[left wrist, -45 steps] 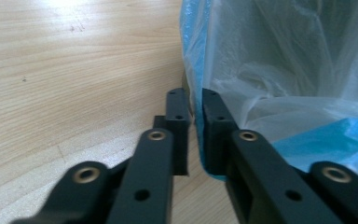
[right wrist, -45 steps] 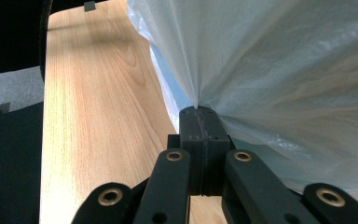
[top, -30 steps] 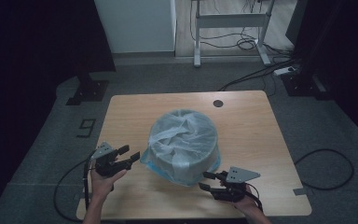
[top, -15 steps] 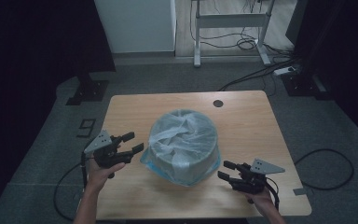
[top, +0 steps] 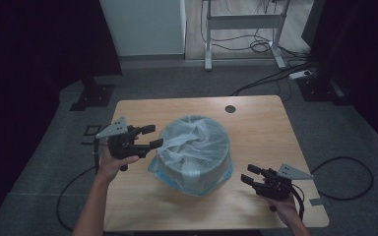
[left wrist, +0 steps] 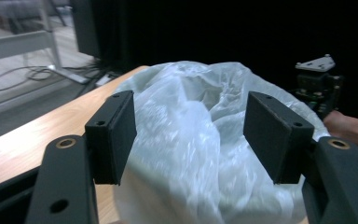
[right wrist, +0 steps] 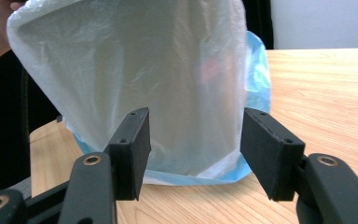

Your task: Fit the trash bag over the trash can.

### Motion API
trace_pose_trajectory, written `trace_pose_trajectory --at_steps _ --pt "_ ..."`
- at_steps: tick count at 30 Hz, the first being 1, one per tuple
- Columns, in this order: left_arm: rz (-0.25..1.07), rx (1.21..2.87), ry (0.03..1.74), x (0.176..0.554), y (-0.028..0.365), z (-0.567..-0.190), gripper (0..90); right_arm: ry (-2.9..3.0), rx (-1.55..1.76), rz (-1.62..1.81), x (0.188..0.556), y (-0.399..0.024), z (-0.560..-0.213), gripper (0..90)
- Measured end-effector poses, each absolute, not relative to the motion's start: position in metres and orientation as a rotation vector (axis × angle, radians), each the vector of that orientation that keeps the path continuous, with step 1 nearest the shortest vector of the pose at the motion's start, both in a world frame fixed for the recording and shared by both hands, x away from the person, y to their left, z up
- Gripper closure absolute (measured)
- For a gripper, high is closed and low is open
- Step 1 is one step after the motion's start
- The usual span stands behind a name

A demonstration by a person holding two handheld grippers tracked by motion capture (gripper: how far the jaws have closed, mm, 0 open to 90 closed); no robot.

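My left gripper (top: 150, 137) hangs with jaws apart at the plastic-wrapped bucket's (top: 194, 150) rim; my right gripper (top: 250, 175), jaws just widening and holding nothing, sits near the bucket's base on the table (top: 142, 204).

Standing mid-table (top: 142, 206): a bin (top: 197, 157) wrapped in a plastic bag (top: 189, 142), between the two grippers. Left gripper (top: 150, 136) raised at the bin's upper left rim, jaws pointing at the bag. Right gripper (top: 248, 174) low at the bin's right, near the table's front edge. Beyond the bin, a grommet hole (top: 230, 108) near the far edge.
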State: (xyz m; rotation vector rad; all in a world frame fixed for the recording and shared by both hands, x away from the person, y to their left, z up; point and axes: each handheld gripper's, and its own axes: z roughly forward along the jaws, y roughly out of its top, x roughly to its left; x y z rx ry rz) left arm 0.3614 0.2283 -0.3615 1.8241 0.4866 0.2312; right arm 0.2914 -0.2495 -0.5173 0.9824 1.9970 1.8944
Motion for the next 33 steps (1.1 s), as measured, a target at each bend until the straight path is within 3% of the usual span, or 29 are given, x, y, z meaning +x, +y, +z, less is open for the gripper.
trace_pose_trajectory --at_steps 8,33 --pt "0.127 1.893 0.397 0.385 0.211 -0.352 35.8 2.009 0.989 1.852 0.285 -0.255 -0.522 42.4" --pt "0.014 2.099 0.323 0.439 0.151 -0.344 44.3 1.995 1.046 1.826 0.275 -0.264 -0.528 44.8"
